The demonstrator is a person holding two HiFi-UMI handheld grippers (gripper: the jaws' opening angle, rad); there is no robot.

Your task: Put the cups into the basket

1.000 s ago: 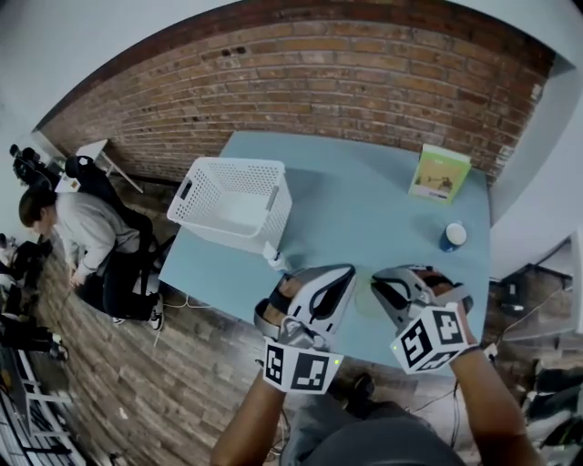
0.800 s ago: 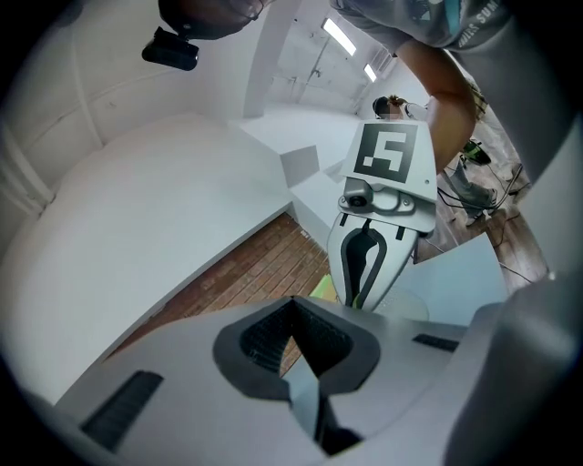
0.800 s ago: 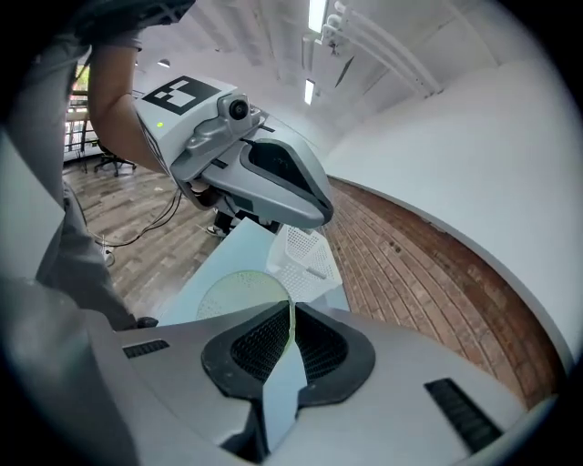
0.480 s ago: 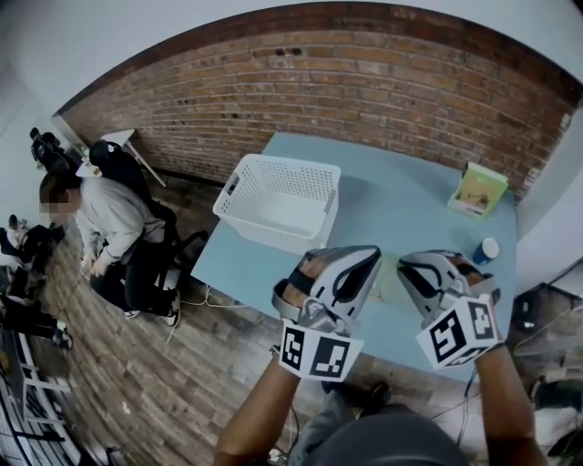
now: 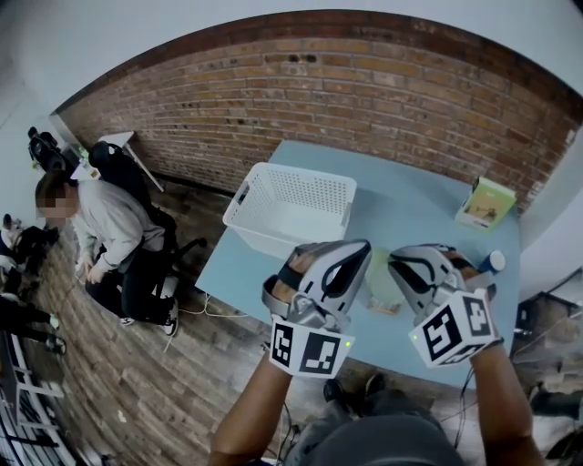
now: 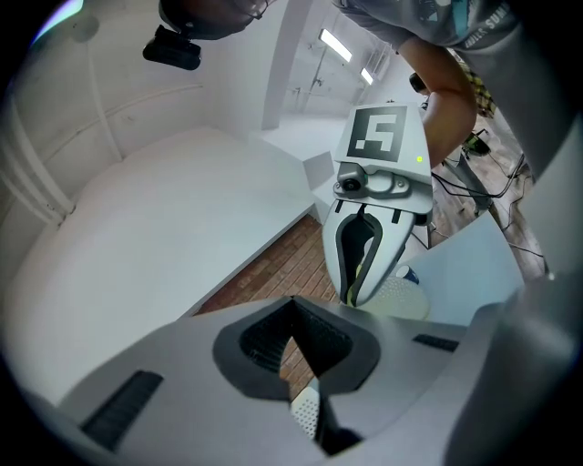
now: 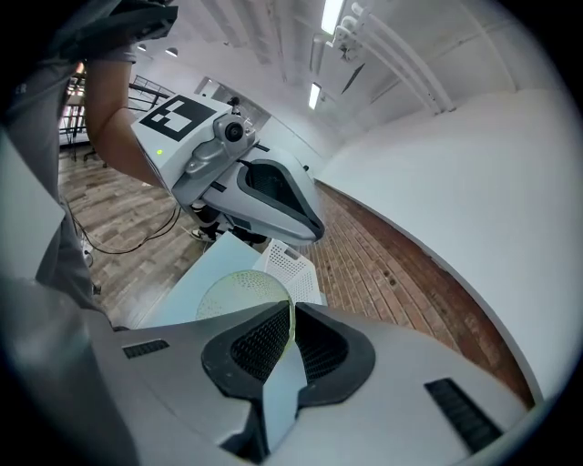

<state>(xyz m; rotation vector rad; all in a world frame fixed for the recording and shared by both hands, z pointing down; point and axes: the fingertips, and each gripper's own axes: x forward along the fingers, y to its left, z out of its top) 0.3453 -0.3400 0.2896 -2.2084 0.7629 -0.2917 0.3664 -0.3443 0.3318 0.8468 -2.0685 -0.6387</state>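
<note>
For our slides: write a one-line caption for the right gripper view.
Right gripper pinches the rim of a pale green cup over the blue table; left gripper, white basket beyond.

Indoor, bright, even. Light from ceiling strip lamps [image 7: 330, 20] overhead, small glare spots. Shadows on table [image 5: 410, 209] faint. Strong fisheye bend + dark corners, all views. Foreground nr lens soft; head view slightly blurred.

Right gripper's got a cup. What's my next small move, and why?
Probably carry the right gripper left and forward toward the basket: its jaws pinch the rim of the pale green cup, and the basket looks empty.
</note>
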